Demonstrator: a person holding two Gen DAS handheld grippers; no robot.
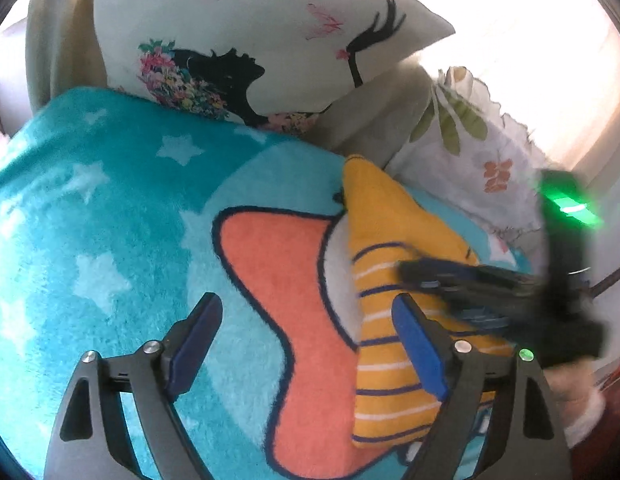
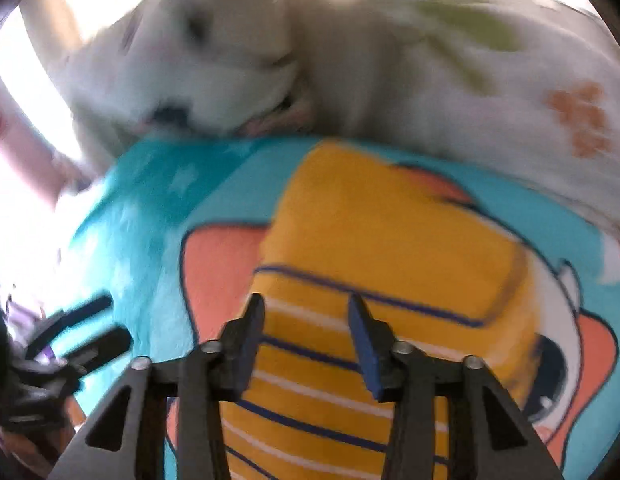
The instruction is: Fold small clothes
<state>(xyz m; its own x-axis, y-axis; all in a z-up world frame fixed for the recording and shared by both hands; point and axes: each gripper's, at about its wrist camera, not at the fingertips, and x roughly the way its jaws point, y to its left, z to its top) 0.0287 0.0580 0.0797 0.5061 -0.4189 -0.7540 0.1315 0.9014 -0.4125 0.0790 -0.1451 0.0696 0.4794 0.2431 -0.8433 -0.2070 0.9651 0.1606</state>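
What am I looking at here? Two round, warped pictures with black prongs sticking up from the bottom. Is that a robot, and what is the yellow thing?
No robot: a person holds a two-finger gripper in each hand, and each carries a wide-angle camera looking along its fingers, hence the round warp. One picture comes from the left gripper, the other from the right gripper. The prongs are their fingers. Both are open and hold nothing.

The yellow thing is a small striped garment, already folded over itself, lying on a fluffy turquoise blanket with stars and a cartoon print. Behind it lean a butterfly-print pillow and a leaf-print cushion. The right gripper hovers over the garment; the left is beside it.
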